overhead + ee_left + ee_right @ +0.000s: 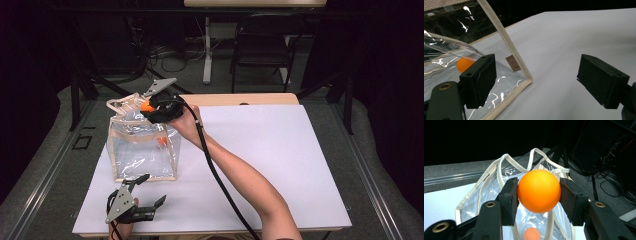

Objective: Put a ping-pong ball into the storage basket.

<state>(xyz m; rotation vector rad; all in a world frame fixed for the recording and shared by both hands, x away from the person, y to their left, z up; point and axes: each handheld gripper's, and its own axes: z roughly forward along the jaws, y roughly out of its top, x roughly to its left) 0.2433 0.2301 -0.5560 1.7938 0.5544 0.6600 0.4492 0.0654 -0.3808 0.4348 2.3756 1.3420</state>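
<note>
A clear plastic bag (142,150) with cream trim stands upright on the white table sheet (260,160), left of centre. My right gripper (148,106) hovers over its open top, shut on an orange ball (539,190) that sits squarely between both pads. A second orange ball (532,233) lies inside the bag (486,195), low down; it also shows through the clear wall (464,64). My left gripper (150,190) rests near the table's front edge, just in front of the bag's front corner (527,78), open with nothing between its pads.
The sheet stretches free to the right of the bag. Behind the table stand a dark chair (262,45) and a white table leg (206,50), with cables on the floor. The right gripper's black cable (220,180) trails along the forearm.
</note>
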